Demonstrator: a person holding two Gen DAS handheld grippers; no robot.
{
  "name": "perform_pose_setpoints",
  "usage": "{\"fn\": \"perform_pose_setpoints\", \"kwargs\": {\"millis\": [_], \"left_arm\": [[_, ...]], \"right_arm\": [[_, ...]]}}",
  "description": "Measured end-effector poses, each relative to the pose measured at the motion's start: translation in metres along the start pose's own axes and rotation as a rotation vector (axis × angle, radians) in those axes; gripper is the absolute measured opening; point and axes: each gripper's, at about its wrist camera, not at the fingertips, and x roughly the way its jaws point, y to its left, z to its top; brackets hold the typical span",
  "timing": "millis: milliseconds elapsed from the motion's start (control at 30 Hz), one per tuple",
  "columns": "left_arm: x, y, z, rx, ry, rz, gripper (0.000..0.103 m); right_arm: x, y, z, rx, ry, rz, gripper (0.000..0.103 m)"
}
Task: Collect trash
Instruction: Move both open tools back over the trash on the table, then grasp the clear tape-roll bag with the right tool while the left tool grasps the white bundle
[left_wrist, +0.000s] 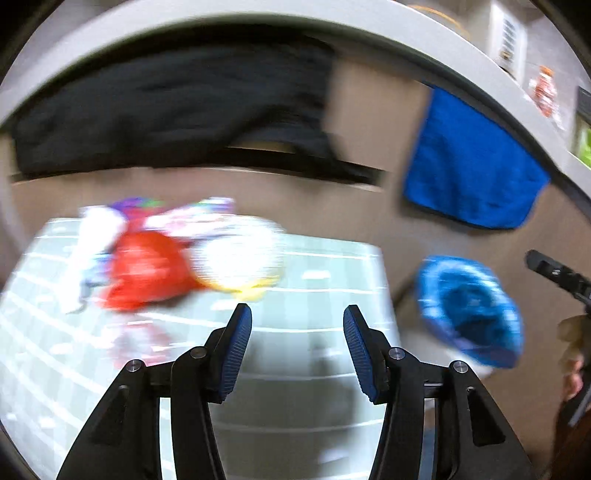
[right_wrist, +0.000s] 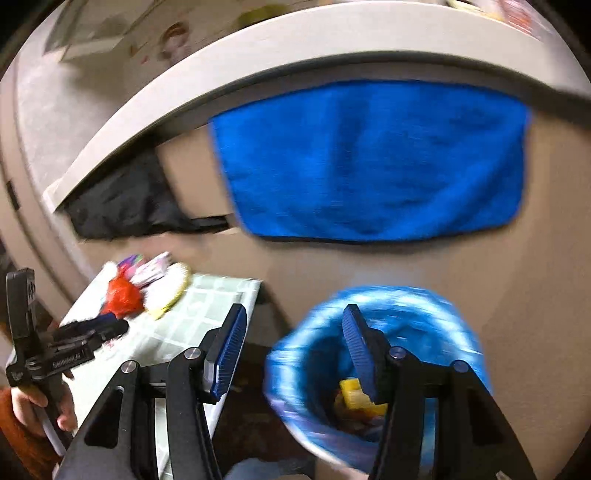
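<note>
Setting: pale green tiled table (left_wrist: 332, 266) against a beige wall; blue cloth (right_wrist: 369, 158) hanging off a grey ledge above; black cloth (left_wrist: 166, 103) beside it. Both views smeared with motion blur.

Left gripper (left_wrist: 297, 347): released, jaws standing apart, nothing between the blue pads. Hovers over the near part of the table, pointing down toward the trash pile.

Right gripper (right_wrist: 293, 347): released too, empty. Sits above the rim of the bin, one finger over its mouth, the other toward the table edge.

Trash pile (left_wrist: 177, 258): ahead and left of the left gripper, well apart from its tips, at the far side of the table. Red crumpled bag (left_wrist: 147, 273), white round piece with yellow edge (left_wrist: 240, 258) touching it, pale wrappers (left_wrist: 192, 218) behind. Detail too blurred to name further.

Bin (right_wrist: 376, 362): blue-lined, on the floor just right of the table, directly under the right gripper. Yellow scrap (right_wrist: 354, 398) already inside.

Handling, judged: all light, soft, crushable film or paper; little fragility. Thin film likely slippery and may slide on the smooth tile instead of lifting.

Where to grip, judged: pinch a raised fold or bunched crest of the red bag; take the round piece by its rim, not flat.

Risk, judged: neighbours may drag along.
</note>
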Motion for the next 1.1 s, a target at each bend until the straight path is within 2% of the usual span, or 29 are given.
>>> {"fn": "perform_pose_setpoints", "kwargs": {"millis": [100, 267, 400, 567, 633, 733, 833, 1000, 1100], "left_arm": [[-0.021, 0.053, -0.006, -0.025, -0.035, 0.103, 0.053], [-0.052, 0.136, -0.022, -0.120, -0.053, 0.191, 0.053], [-0.068, 0.180, -0.042, -0.208, -0.058, 0.196, 0.053], [-0.075, 0.206, -0.061, -0.248, -0.052, 0.192, 0.053], [-0.078, 0.216, -0.066, -0.265, -0.052, 0.191, 0.053], [-0.079, 0.230, -0.072, -0.301, -0.053, 0.189, 0.053], [-0.081, 0.240, -0.077, -0.323, -0.056, 0.186, 0.053], [-0.078, 0.250, -0.085, -0.345, -0.048, 0.175, 0.053], [-0.072, 0.249, -0.084, -0.354, -0.036, 0.168, 0.053]], "right_arm": [[0.015, 0.046, 0.003, -0.075, 0.039, 0.068, 0.055], [0.057, 0.132, -0.002, -0.200, 0.107, 0.186, 0.058], [0.101, 0.190, -0.019, -0.244, 0.203, 0.293, 0.058], [0.148, 0.256, -0.043, -0.298, 0.309, 0.377, 0.058], [0.160, 0.281, -0.049, -0.355, 0.331, 0.384, 0.058], [0.174, 0.314, -0.055, -0.449, 0.301, 0.352, 0.058], [0.189, 0.330, -0.061, -0.513, 0.306, 0.319, 0.058], [0.213, 0.337, -0.072, -0.561, 0.351, 0.304, 0.058], [0.215, 0.334, -0.075, -0.571, 0.349, 0.301, 0.061]]}}
